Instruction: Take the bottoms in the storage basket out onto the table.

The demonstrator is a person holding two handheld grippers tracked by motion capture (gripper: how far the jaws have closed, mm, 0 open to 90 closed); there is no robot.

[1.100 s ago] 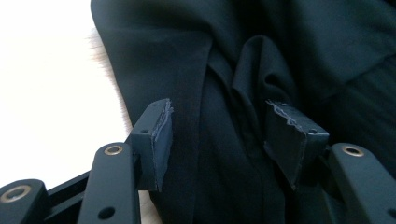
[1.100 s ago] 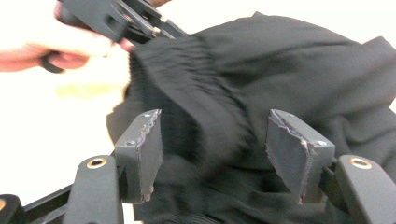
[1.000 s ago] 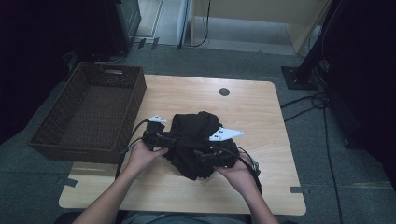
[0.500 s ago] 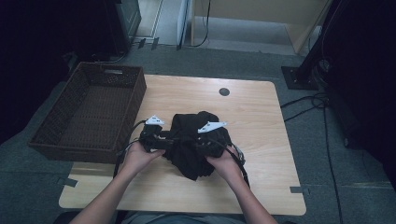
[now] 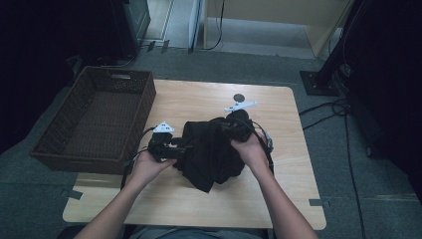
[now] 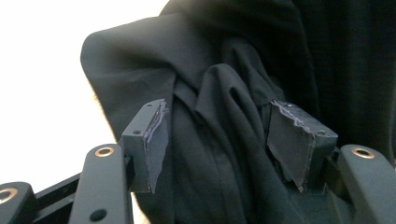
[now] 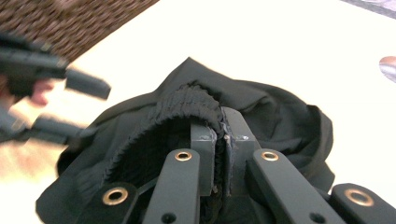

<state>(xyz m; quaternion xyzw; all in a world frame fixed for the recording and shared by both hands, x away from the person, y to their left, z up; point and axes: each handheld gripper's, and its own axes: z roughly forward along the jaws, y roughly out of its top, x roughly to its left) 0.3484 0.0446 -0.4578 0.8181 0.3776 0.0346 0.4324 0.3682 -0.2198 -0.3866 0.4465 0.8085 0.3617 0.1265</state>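
Both pads of the right gripper (image 7: 219, 140) are squeezed together on the stretchy ribbed band of the black cloth (image 5: 211, 149); its jaws have just been closing, and the band is caught between them. On the left gripper (image 6: 229, 144) the pads stand apart, with folds of the cloth between them, but they do not press on it. The cloth lies bunched up on the wooden table (image 5: 209, 97), just beside the brown basket (image 5: 94, 117). The basket has nothing in it. So the job looks just begun: one side is grabbed. The other side likely needs a grip, and the cloth is not yet tidy or in the basket.
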